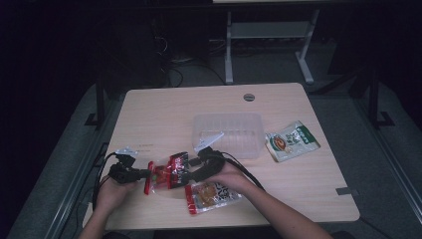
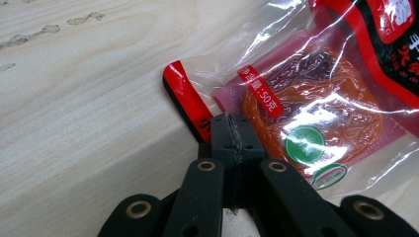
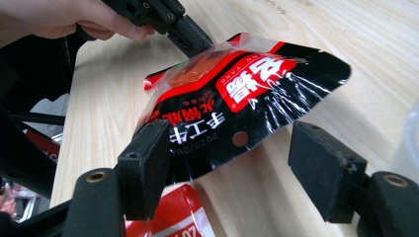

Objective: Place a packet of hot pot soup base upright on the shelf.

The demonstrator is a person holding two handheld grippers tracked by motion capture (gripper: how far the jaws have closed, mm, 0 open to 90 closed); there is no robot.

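Dim room, pale wooden table [image 1: 149,114]. I have the left tongs [image 2: 232,136] clamped on the clear end of the red-and-black snack packet [image 1: 166,174], held just above the table near its front edge. My right tongs [image 3: 230,163] stand apart around the packet's black end, pads not yet pressing. To do this well, I judge I should centre that edge between the pads, close firmly on the sealed margin, and keep the left grip steady. Another packet [image 1: 211,195] lies below; a clear tray [image 1: 228,133] waits behind.
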